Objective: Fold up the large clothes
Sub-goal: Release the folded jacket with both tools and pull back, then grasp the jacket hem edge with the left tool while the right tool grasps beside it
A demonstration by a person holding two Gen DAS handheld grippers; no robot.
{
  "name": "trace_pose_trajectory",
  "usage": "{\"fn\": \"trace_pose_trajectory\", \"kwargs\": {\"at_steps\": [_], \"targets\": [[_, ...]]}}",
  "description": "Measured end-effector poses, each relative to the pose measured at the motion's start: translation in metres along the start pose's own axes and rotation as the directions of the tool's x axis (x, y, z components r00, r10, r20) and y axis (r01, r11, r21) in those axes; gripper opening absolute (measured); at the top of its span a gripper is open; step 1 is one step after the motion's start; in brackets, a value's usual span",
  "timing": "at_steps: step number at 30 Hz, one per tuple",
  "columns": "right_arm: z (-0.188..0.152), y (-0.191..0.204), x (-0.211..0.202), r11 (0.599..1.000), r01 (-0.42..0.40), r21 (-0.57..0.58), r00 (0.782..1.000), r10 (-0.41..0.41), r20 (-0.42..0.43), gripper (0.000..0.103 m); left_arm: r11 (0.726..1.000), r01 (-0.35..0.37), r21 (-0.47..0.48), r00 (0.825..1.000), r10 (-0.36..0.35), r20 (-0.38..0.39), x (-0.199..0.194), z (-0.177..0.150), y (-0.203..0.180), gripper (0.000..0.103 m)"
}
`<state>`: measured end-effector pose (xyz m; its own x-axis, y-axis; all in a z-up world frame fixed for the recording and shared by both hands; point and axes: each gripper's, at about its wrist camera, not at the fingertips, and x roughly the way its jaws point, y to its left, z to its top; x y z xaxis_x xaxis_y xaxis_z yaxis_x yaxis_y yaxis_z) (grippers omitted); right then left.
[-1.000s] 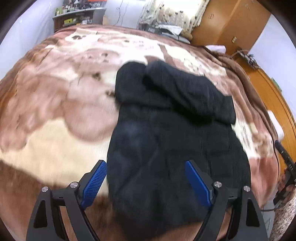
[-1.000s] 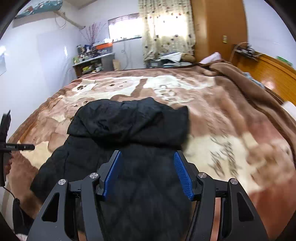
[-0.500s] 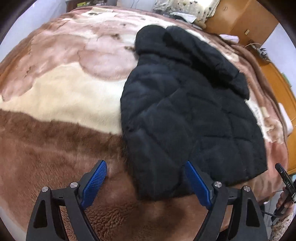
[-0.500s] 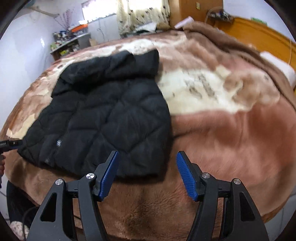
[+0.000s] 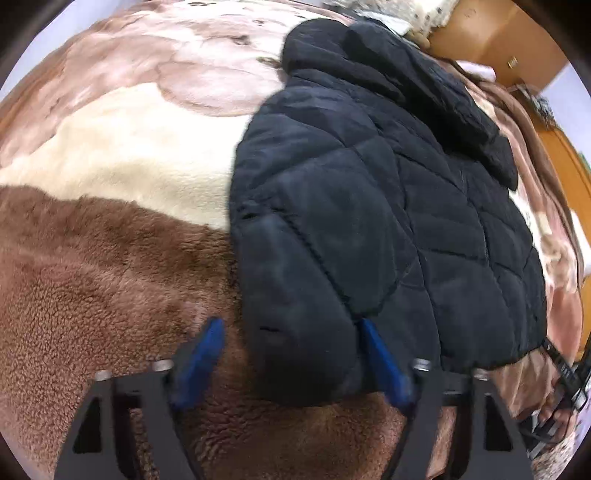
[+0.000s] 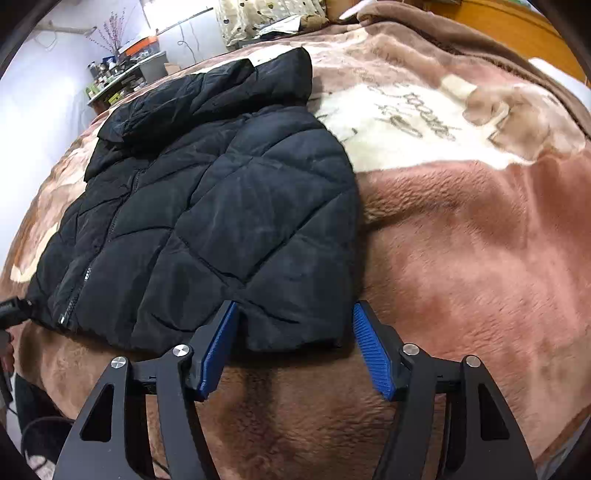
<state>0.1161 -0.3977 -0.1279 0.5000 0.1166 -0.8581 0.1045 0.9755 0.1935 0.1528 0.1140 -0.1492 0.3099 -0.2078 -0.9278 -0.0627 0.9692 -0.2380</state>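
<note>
- A black puffy jacket [image 5: 369, 206] lies flat on a bed, on top of a fluffy brown and cream blanket [image 5: 103, 258]
- Its hood [image 6: 221, 96] is at the far end, and its bottom edge is at the near end, close to both claws
- The zipper [image 6: 75, 291] runs down the jacket, seen on the left side in the right wrist view
- The left claw [image 5: 291, 360] is at the jacket's near left corner. Its blue fingers [image 5: 201, 363] have just been closing, and the puffy corner sits between them. The right finger touches the cloth, the left one is still a bit away from it, so it is not pinching
- The right claw [image 6: 295, 347] is at the jacket's near right corner. Its fingers [image 6: 373, 354] have just been closing too, with the corner between them. They are very close to the cloth on both sides, but they do not seem to be squeezing it
- A shelf [image 6: 125, 74] with small things stands far off by the wall
- A spotty curtain [image 6: 258, 18] hangs at the far end of the room
</note>
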Motion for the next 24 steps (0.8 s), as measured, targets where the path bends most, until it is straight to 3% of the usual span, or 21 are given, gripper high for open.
{"fn": "trace_pose_trajectory", "kwargs": {"at_steps": [1,4,7,13,24], "targets": [[0.0,0.002,0.001,1.0,-0.003,0.0,1.0,0.003,-0.003,0.047,1.0,0.011,0.012,1.0,-0.011,0.001,-0.001,0.0,-0.004,0.05],[0.0,0.004,-0.004,1.0,-0.011,0.0,1.0,0.011,0.011,0.026,0.999,0.0,0.035,1.0,0.0,0.017,-0.007,0.001,-0.013,0.039],[0.002,0.007,-0.017,0.999,-0.038,-0.007,0.998,0.039,0.051,0.017,1.0,0.014,0.028,0.999,-0.015,0.038,-0.018,0.001,-0.014,0.028],[0.006,0.024,-0.057,0.998,-0.036,-0.055,0.988,0.044,0.151,0.013,0.997,0.048,0.055,0.993,-0.053,0.107,-0.053,-0.003,-0.02,0.021],[-0.005,0.023,-0.118,0.996,-0.078,-0.048,0.971,0.086,0.224,0.012,0.987,0.132,0.095,0.975,-0.147,0.166,-0.122,-0.025,-0.016,0.02]]}}
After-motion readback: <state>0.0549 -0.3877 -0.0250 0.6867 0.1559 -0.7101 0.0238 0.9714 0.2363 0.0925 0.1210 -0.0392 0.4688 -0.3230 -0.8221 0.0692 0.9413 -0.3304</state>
